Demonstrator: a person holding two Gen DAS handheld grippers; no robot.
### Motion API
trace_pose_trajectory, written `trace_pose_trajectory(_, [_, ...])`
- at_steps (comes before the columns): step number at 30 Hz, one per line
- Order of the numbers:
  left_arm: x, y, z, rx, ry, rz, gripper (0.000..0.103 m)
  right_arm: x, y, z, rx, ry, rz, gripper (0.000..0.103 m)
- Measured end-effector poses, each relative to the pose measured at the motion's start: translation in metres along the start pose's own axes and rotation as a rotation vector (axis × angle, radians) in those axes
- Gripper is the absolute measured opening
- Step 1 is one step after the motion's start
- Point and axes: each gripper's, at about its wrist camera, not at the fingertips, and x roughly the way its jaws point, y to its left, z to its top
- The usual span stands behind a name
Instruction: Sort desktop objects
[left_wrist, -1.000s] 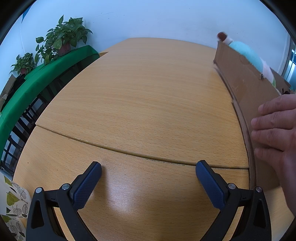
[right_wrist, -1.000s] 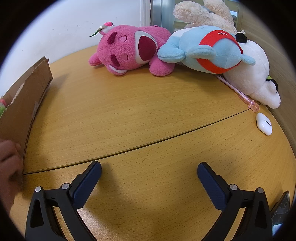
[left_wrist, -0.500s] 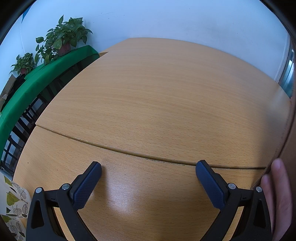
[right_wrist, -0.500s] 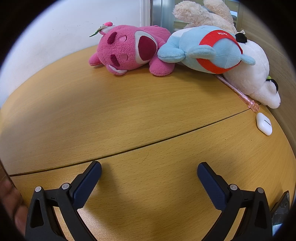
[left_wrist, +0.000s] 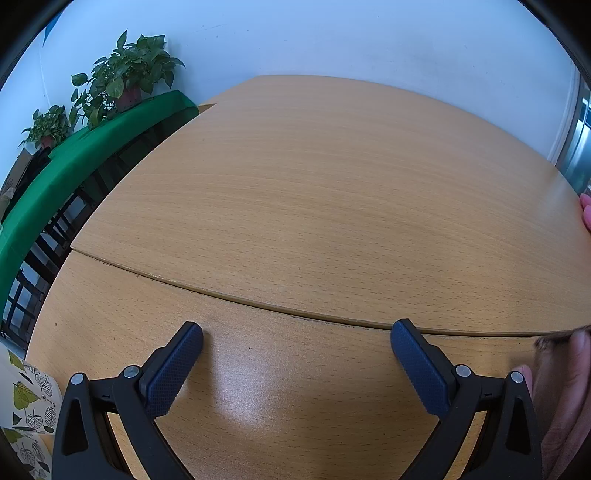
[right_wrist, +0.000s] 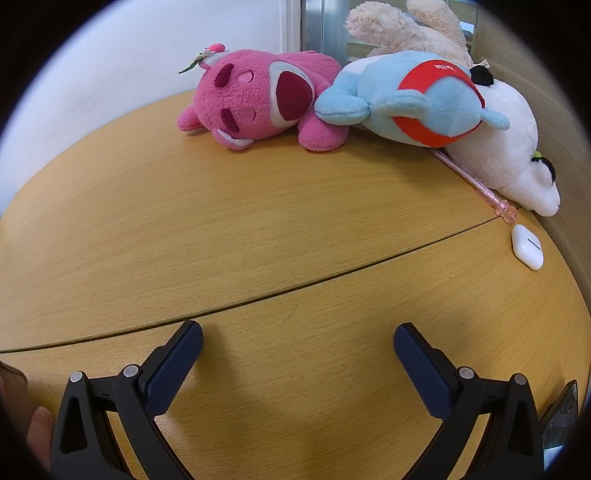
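In the right wrist view a pink plush bear (right_wrist: 258, 103), a blue plush with a red band (right_wrist: 417, 99) and a white plush (right_wrist: 506, 147) lie in a row at the far edge of the wooden table (right_wrist: 258, 229). A pink pen (right_wrist: 476, 184) and a white earbud case (right_wrist: 527, 246) lie near the white plush. My right gripper (right_wrist: 297, 354) is open, low over the near table, holding nothing. My left gripper (left_wrist: 295, 350) is also open over bare wood (left_wrist: 314, 192). A hand (left_wrist: 565, 391) shows at the right edge of the left wrist view.
Potted plants (left_wrist: 125, 77) stand on a green-covered shelf (left_wrist: 74, 166) left of the table. A cream plush (right_wrist: 399, 29) lies behind the blue one. A dark phone-like object (right_wrist: 561, 413) sits at the table's near right edge. Fingers (right_wrist: 22, 417) show at the lower left.
The cardboard box that a hand held between the two views has been drawn away out of sight. Only fingertips remain at the frame edges. Neither gripper moved.
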Motion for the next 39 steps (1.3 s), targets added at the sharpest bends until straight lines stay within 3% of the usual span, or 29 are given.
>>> trace_pose_trajectory(39, [-0.0001,0.0001,0.0009,0.001,0.0,0.0,0.103,-0.0029,0.0006,-0.0011,-0.003,-0.002,0.005,0.103])
